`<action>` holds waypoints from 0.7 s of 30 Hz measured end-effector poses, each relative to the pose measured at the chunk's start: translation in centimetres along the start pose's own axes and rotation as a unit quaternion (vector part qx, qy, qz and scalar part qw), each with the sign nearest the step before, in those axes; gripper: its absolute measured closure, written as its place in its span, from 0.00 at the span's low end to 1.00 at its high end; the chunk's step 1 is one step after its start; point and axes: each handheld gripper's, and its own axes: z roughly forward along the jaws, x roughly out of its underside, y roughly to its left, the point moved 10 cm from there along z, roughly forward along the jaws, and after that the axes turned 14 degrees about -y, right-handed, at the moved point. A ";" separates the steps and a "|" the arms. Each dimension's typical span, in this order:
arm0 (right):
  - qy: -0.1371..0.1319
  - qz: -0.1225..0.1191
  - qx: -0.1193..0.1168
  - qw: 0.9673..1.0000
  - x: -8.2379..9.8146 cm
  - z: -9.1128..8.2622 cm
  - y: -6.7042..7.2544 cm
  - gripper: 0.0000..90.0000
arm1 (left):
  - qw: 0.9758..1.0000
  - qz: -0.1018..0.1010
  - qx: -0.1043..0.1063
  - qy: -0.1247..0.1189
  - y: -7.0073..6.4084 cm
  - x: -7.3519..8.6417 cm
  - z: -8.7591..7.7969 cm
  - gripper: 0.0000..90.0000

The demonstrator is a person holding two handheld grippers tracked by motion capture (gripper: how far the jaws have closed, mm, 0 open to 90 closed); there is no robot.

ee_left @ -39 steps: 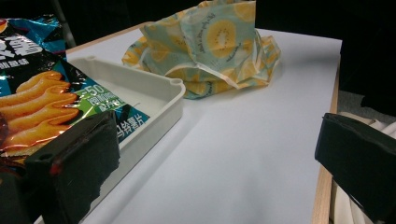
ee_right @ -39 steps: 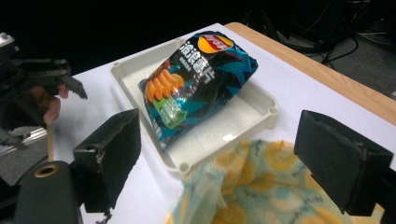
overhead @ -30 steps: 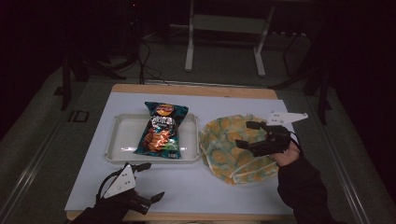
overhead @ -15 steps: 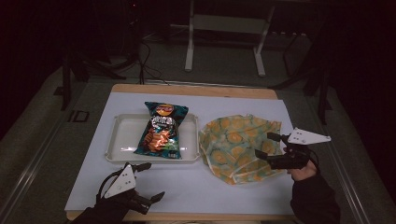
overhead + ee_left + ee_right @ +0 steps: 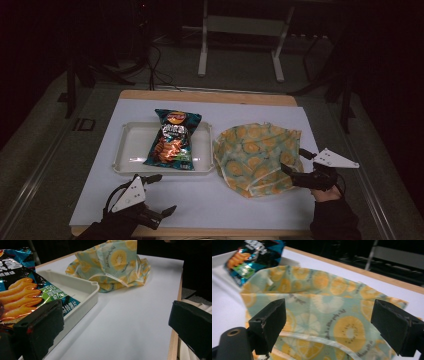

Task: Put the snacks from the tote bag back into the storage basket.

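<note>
A blue chip bag [image 5: 173, 139] [image 5: 23, 292] [image 5: 253, 255] lies across a white tray [image 5: 130, 150] [image 5: 82, 288] at the table's left centre. To its right a crumpled fruit-print cloth bag [image 5: 257, 155] [image 5: 112, 263] [image 5: 324, 310] rests on the white table cover. My right gripper [image 5: 295, 162] [image 5: 337, 322] stands open at the cloth bag's right edge, with nothing between its jaws. Near the front edge, just below the tray, my left gripper [image 5: 159, 194] [image 5: 117, 332] is open and holds nothing.
The white cover [image 5: 225, 200] lies on a wooden table whose edge [image 5: 210, 96] shows at the back. A metal stand [image 5: 240, 40] and cables sit on the dark floor behind. Free cover shows at the front between the two grippers.
My right gripper has drawn back from over the cloth bag to its right edge, toward the front. The left gripper has stayed put.
</note>
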 end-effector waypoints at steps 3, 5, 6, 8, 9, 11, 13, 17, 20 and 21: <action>-0.008 0.002 0.028 1.000 0.5 -0.3 -0.4 0.14 | 1.000 0.000 0.000 0.000 0.0 0.0 0.0 0.00; -0.006 0.002 0.037 0.999 0.8 -0.4 -0.5 0.14 | 1.000 0.000 0.000 0.000 0.0 0.0 0.0 0.00; -0.006 0.002 0.039 0.999 1.0 -0.5 -0.6 0.14 | 1.000 0.001 0.000 0.001 0.0 0.0 0.0 0.00; -0.003 0.003 0.041 0.999 1.1 -0.5 -0.6 0.14 | 1.000 0.001 0.000 0.001 0.0 0.0 0.0 0.00; -0.002 -0.002 0.052 0.999 1.4 -0.7 -0.7 0.14 | 1.000 0.001 0.000 0.001 0.0 0.0 0.0 0.00; -0.004 -0.001 0.058 0.998 1.7 -0.9 -0.6 0.14 | 1.000 0.001 0.000 0.000 0.0 0.0 0.0 0.00; -0.004 -0.010 0.072 0.997 1.9 -1.2 -0.7 0.14 | 1.000 0.001 0.000 0.001 0.0 0.0 0.0 0.00; -0.007 -0.011 0.088 0.996 2.5 -1.9 -0.9 0.14 | 1.000 0.000 0.000 -0.001 0.0 0.0 0.0 0.00; -0.006 -0.007 0.090 0.996 2.6 -2.0 -0.9 0.14 | 1.000 0.001 0.000 -0.001 0.0 -0.1 0.0 0.00; -0.005 -0.005 0.096 0.995 3.0 -2.3 -1.0 0.14 | 1.000 0.001 0.000 -0.002 0.0 -0.1 0.0 0.00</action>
